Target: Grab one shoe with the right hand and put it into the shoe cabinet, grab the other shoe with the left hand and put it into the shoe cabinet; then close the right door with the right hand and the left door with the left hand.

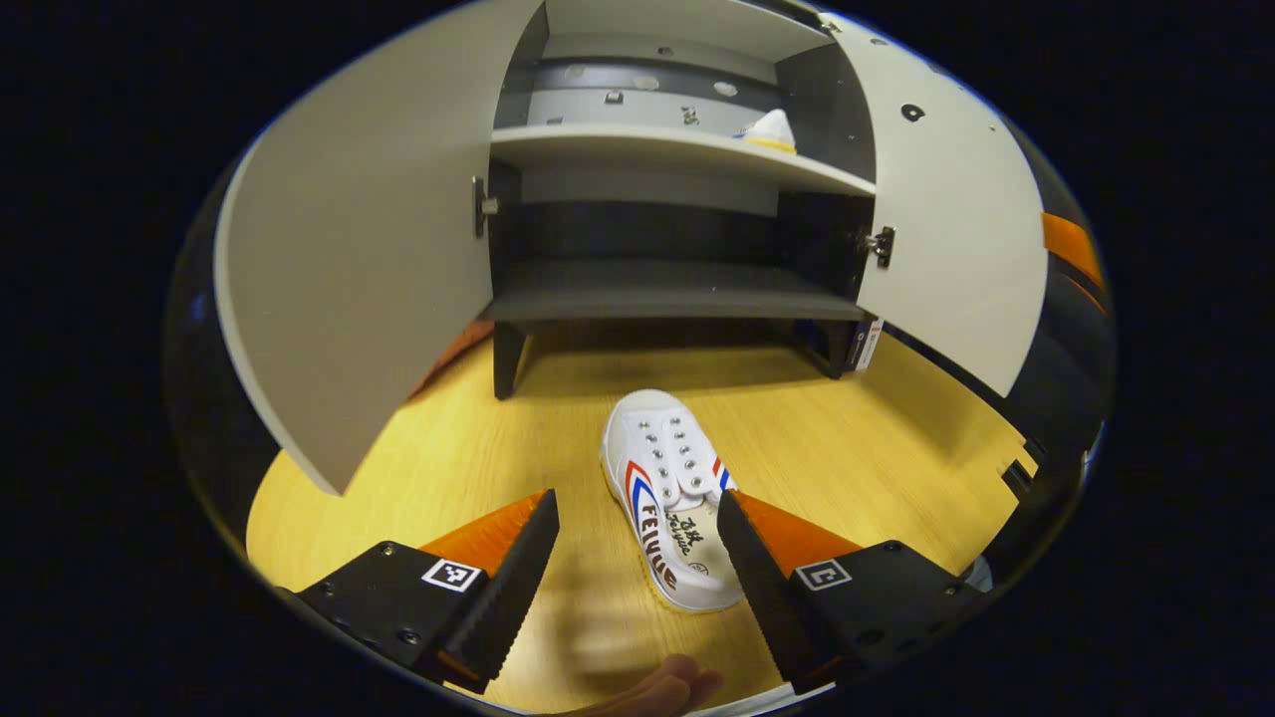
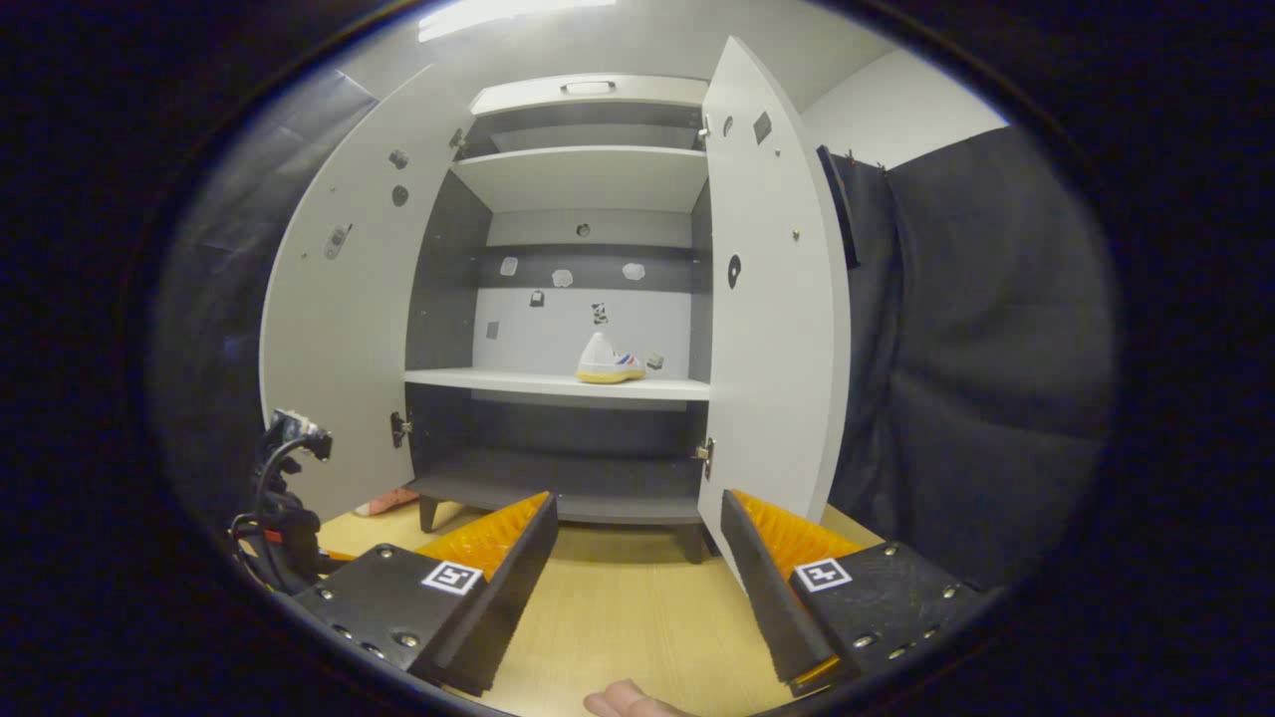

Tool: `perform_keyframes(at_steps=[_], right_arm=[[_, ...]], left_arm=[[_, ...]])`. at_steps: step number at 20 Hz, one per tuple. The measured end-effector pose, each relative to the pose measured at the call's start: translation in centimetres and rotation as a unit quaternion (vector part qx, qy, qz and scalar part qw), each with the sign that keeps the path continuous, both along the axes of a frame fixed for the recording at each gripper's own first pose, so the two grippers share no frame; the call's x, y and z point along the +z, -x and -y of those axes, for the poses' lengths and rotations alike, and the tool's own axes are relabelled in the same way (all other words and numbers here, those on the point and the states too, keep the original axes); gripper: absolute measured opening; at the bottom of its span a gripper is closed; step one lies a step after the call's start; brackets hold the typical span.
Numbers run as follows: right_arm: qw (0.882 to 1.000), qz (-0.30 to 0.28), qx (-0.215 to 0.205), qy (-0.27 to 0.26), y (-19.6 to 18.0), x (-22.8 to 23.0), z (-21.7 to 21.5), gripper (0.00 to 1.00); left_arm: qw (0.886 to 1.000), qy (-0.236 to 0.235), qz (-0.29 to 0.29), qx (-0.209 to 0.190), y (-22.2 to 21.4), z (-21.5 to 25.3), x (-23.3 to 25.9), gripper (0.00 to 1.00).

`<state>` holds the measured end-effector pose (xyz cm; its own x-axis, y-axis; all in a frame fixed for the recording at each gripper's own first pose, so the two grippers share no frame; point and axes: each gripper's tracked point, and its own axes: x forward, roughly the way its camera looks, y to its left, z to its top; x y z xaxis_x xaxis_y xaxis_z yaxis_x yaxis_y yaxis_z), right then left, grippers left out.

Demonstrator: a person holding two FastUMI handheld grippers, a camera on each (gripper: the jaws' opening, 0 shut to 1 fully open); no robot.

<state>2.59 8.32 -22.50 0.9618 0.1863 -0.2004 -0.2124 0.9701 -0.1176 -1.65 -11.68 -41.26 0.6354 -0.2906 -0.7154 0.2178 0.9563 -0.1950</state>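
Shoe cabinet [image 2: 588,179] has both doors swung wide. 1 white shoe [image 2: 608,362] sits on the middle shelf [image 2: 518,381], toward its right. Other shoe [image 1: 669,495] lies on the wooden floor [image 1: 847,438], just ahead of the spread-apart left gripper [image 1: 637,558]. Right gripper [image 2: 637,558] is spread too, holding nothing.

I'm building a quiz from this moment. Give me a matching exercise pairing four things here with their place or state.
Things:
1. shoe on the floor
2. second shoe
3. cabinet doors
4. left gripper

Place or state:
a. swung open
b. on the middle shelf
c. open, fingers either side of a shoe, not touching
d. on the wooden floor before the cabinet

Pairs: 1-d, 2-b, 3-a, 4-c
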Motion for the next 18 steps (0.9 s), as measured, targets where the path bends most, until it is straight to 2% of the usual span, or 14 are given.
perform_keyframes(at_steps=[3, 5, 6, 9, 10, 13, 14, 15, 16, 18], right_arm=[[1.0, 0.011, 0.009, 0.008, -0.5, -0.6, -0.5, 0.98], [1.0, 0.016, 0.025, 0.009, -0.6, -1.0, -1.3, 0.98], [0.999, 0.016, 0.034, 0.008, -0.6, -1.3, -1.8, 0.98], [0.999, 0.016, 0.05, 0.009, -0.7, -2.0, -2.6, 0.99], [0.998, 0.018, 0.052, 0.011, -0.6, -2.1, -2.7, 0.99], [0.998, 0.015, 0.056, 0.017, -0.3, -2.8, -2.7, 0.99], [0.998, 0.013, 0.056, 0.016, -0.1, -2.9, -2.6, 0.99], [0.998, 0.012, 0.055, 0.013, 0.0, -2.8, -2.4, 0.98], [0.999, 0.013, 0.052, 0.012, 0.1, -2.6, -2.1, 0.98], [0.999, 0.019, 0.036, 0.013, 0.0, -2.2, -1.0, 0.99]], left_arm=[[0.998, 0.009, -0.056, 0.003, -0.2, 0.7, -3.2, 0.99], [0.998, 0.007, -0.061, 0.018, -1.2, 0.2, -4.3, 0.91], [0.998, 0.01, -0.067, 0.017, -1.3, 0.3, -4.8, 0.84], [0.995, 0.044, -0.093, -0.011, -1.2, 2.4, -5.4, 0.72], [0.994, 0.045, -0.098, -0.009, -1.2, 2.1, -5.5, 0.55], [0.995, 0.04, -0.094, -0.001, -1.8, 1.3, -5.5, 0.46], [0.995, 0.039, -0.087, 0.001, -1.9, 1.1, -5.0, 0.33], [0.997, 0.032, -0.073, -0.005, -2.2, 1.1, -4.8, 0.26], [0.997, 0.02, -0.076, -0.007, -1.8, 0.8, -4.8, 0.13], [0.998, 0.012, -0.066, -0.006, -2.3, 1.0, -4.4, 0.06]])
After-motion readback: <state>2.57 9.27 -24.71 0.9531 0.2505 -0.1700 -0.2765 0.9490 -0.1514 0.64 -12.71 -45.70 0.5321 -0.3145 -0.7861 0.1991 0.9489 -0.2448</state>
